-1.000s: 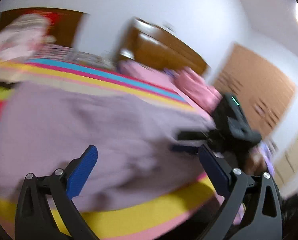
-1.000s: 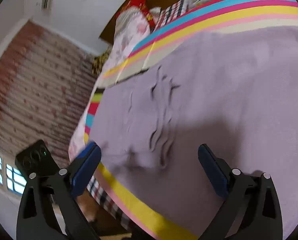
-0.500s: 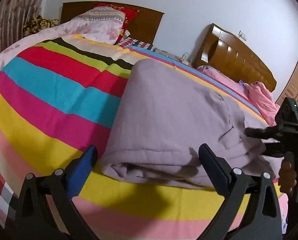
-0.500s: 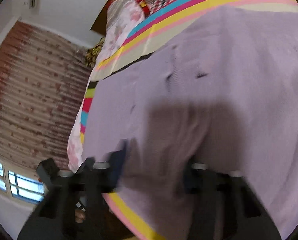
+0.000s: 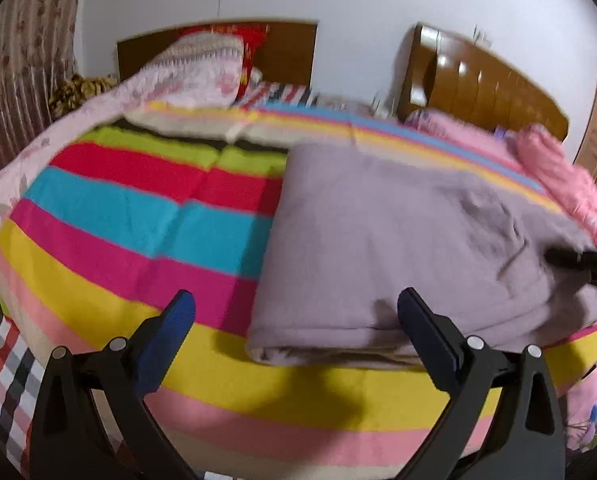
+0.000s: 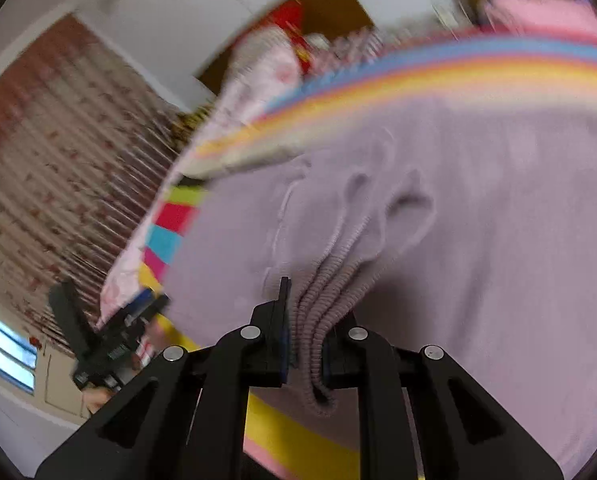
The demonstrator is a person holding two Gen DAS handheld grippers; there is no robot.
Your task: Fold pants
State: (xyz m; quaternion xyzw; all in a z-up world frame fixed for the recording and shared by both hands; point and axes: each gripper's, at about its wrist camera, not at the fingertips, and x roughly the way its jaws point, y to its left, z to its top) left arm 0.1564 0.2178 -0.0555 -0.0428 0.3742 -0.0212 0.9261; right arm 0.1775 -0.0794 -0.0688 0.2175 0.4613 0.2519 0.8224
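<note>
The lilac pants [image 5: 398, 232] lie folded on the striped bedspread [image 5: 138, 216], with a thick folded edge toward me. My left gripper [image 5: 294, 320] is open and empty, just in front of that edge, its right finger over the cloth. My right gripper [image 6: 304, 344] is shut on the ribbed waistband [image 6: 330, 276] of the pants [image 6: 478, 220]. The right gripper also shows at the right edge of the left wrist view [image 5: 590, 260], and the left gripper shows at lower left of the right wrist view [image 6: 110, 336].
Pink pillows and quilts [image 5: 186, 68] lie at the bed's head by a wooden headboard [image 5: 478, 80]. A pink cloth [image 5: 558, 168] lies at the right. A patterned curtain [image 6: 38, 160] and a window [image 6: 2, 356] are on the left side.
My right gripper has closed on the pants' waistband. My left gripper has swung back from over the pants to their near-left edge and stays open.
</note>
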